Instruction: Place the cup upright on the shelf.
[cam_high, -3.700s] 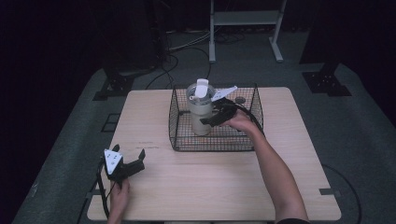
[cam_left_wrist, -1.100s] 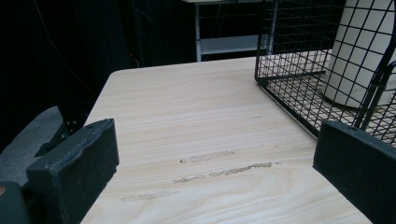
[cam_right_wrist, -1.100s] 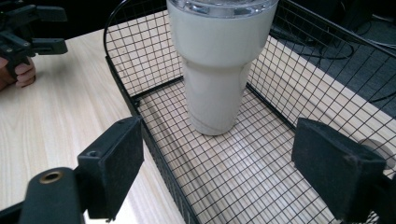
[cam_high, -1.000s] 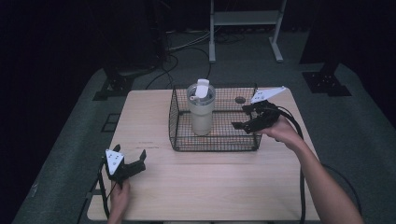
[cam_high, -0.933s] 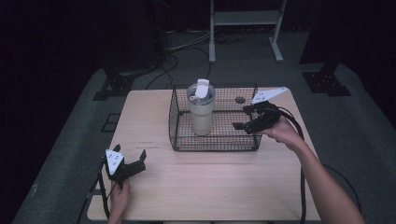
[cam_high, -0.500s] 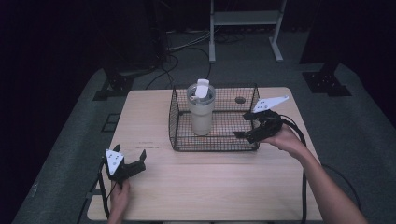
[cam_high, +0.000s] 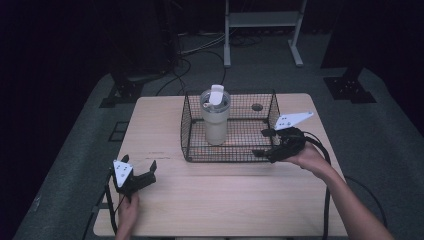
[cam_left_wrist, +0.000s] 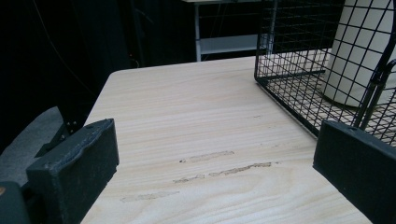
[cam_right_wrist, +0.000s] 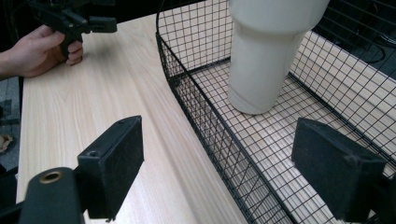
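Note:
A cream tumbler (cam_high: 215, 117) with a lid stands upright in a black wire basket (cam_high: 186, 125) at the middle back of the wooden table (cam_high: 225, 200). My right gripper (cam_high: 261, 142) hovers at the basket's front right corner, open, with nothing between its jaws. In the right gripper view the right gripper (cam_right_wrist: 233, 172) straddles the basket's front wall (cam_right_wrist: 187, 60), and the tumbler (cam_right_wrist: 266, 51) stands beyond. My left gripper (cam_high: 138, 162) rests open near the table's front left. From the left gripper (cam_left_wrist: 215, 163) the basket (cam_left_wrist: 289, 70) and tumbler (cam_left_wrist: 359, 51) lie ahead to the right.
A small dark round object (cam_high: 257, 107) lies in the basket's back right corner. Metal stand legs (cam_high: 262, 20) and cables sit on the floor behind the table. The hand on the left gripper (cam_right_wrist: 37, 51) appears far off in the right gripper view.
My right gripper has left the tumbler, come out of the basket and moved down to its front right corner. The tumbler stays upright. The left gripper has not moved.

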